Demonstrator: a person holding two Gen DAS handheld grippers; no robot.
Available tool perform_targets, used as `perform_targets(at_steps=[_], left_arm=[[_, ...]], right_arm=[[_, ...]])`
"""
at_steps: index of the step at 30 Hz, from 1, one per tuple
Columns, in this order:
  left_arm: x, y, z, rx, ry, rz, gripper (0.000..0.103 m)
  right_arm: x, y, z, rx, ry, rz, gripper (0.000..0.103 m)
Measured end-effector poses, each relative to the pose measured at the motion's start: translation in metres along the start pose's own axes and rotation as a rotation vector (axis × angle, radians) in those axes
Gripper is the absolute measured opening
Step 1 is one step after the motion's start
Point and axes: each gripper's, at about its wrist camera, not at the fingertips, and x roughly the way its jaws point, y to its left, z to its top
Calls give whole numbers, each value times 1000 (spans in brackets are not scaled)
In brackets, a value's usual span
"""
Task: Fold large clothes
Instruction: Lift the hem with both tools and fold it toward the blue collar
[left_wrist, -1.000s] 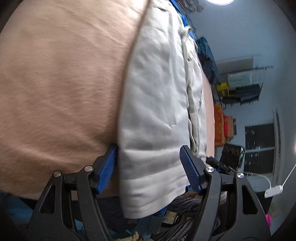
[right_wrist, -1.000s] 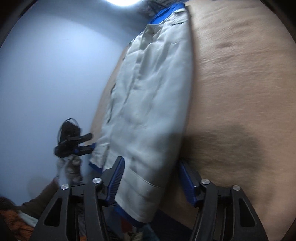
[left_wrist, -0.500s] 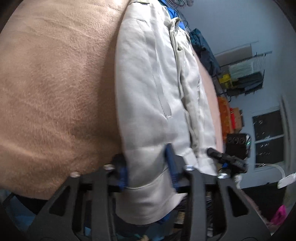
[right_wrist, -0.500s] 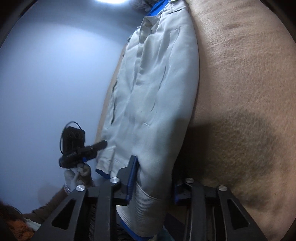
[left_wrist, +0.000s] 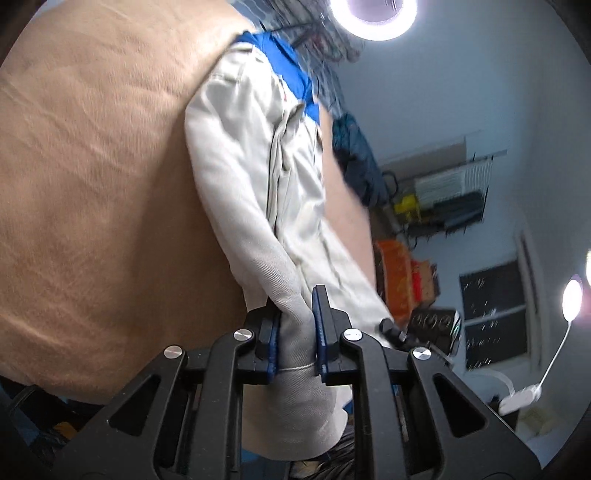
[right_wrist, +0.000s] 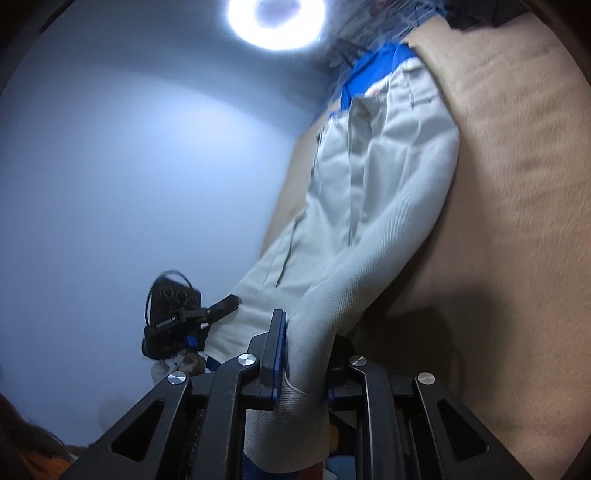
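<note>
A pale grey garment with a blue collar band lies stretched along a tan blanket, running from the upper middle of the left wrist frame down to the bottom centre, where its lower end is bunched up. There the left gripper has its jaws closing, the blue pads pressing a gathered hem of the garment between them so that the cloth narrows into a tight neck and spills out below the fingers. In the right wrist view the same garment runs from the upper right down to the bottom centre, lying against the blanket that fills the right side of the frame. The right gripper also has its jaws closing on a bunched hem, with the cloth pinched between the left pad and the right one, which is mostly hidden behind the fabric. The other gripper shows at the lower left of this view, at the garment's far lower corner, held by a hand that is blurred and only partly visible. A ring light glares at the top of the frame against a plain blue-white wall. In the left wrist view a shelf with clutter sits at the right, with orange boxes below it and a dark window at the lower right.
</note>
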Motion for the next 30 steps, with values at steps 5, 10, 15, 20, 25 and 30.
perform_targets(at_steps=[5,10,15,20,25,30], left_arm=[[1,-12,30,-20,-37,0,13],[13,-12,67,-77,-57,4,13],[30,7,95,-155,-64,52,13],[55,19,120,-164,-80,149,13],[79,35,134,-179,-73,209,13],[96,43,142,-170,-48,248,13]], right_arm=[[-5,11,31,20,-49,-39,14],[8,13,71,54,-71,-93,14],[26,-11,103,126,-70,-141,14],[46,-45,128,209,-67,-209,14],[61,-70,139,276,-46,-244,14],[68,-90,141,319,-27,-272,14]])
